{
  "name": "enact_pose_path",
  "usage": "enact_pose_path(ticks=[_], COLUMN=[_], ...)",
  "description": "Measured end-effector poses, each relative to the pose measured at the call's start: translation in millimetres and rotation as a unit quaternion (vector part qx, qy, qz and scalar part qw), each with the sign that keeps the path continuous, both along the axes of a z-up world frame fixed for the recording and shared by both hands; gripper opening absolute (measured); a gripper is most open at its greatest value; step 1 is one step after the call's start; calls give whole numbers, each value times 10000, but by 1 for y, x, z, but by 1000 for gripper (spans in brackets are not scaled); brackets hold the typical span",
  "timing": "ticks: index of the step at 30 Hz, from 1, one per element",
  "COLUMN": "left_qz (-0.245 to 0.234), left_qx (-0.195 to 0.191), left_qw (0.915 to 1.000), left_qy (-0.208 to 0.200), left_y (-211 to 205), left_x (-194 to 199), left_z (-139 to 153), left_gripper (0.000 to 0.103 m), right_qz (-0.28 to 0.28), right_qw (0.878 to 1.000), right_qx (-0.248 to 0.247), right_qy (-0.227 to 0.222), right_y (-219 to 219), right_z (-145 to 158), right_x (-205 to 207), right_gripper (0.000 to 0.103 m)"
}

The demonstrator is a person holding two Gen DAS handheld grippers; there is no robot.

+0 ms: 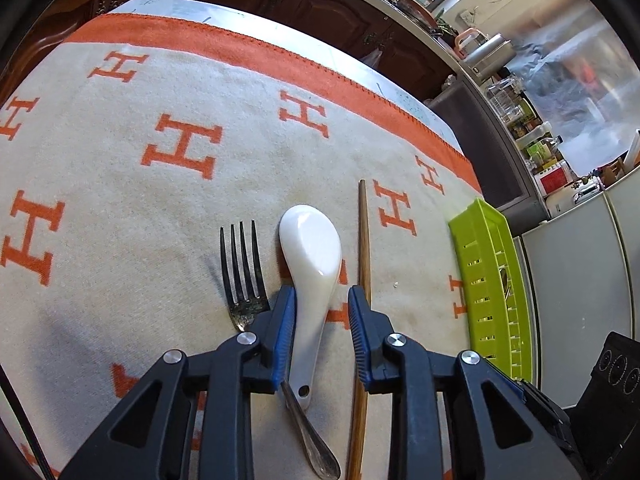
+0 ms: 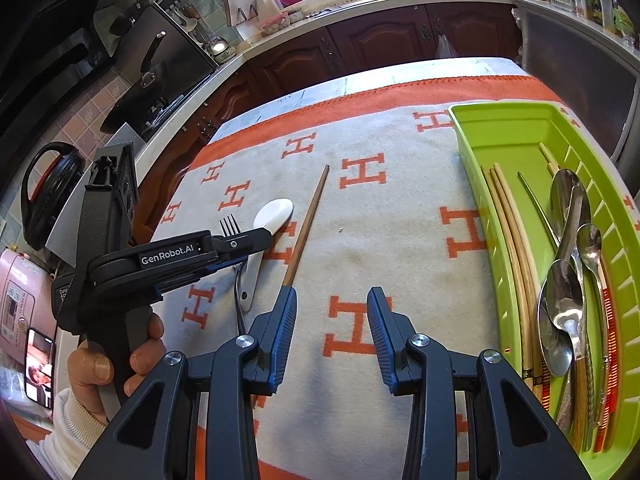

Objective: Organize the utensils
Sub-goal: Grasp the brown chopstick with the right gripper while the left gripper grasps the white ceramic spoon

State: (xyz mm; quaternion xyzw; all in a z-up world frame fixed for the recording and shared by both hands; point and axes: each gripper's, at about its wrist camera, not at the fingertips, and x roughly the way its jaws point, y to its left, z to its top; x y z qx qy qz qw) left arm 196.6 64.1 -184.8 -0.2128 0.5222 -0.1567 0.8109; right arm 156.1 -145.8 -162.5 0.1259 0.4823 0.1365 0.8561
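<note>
- Straddling the white spoon [image 1: 310, 248], the left hand-held gripper [image 1: 322, 306] stood part open, its left pad against the handle, its right pad clear; that gripper hid the fork [image 1: 242, 276] neck.
- Beside them, one chopstick [image 1: 363, 240] ran off the bottom edge.
- Seen from the right wrist, the right hand-held gripper [image 2: 332, 312] hung part open, empty, above the table [image 2: 400, 208]; the green tray [image 2: 480, 152] of utensils was cut off at right.
</note>
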Motion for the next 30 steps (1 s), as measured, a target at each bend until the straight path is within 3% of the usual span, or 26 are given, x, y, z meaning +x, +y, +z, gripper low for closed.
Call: enact_pose_path(ticks=[7, 12, 20, 22, 30], left_qz=[93, -19, -338, -346, -91], left_qx=[-133, 0, 548, 652, 518], left_qw=[9999, 10000, 9977, 9969, 9968], left_qy=[1, -19, -194, -270, -606], left_y=[0, -13, -47, -52, -23], left_x=[7, 11, 9, 7, -15], left_z=[-3, -1, 6, 8, 35], left_gripper=[25, 25, 7, 7, 7], right_qz=[-21, -58, -82, -91, 123], right_qw=[10000, 10000, 10000, 9999, 9993], right_qx=[1, 1, -21, -6, 248], right_qy=[46, 73, 43, 46, 271], right_y=[1, 1, 1, 1, 9], right_z=[-5, -8, -8, -8, -8], right_x=[1, 1, 0, 0, 12], right_gripper=[37, 37, 37, 37, 37])
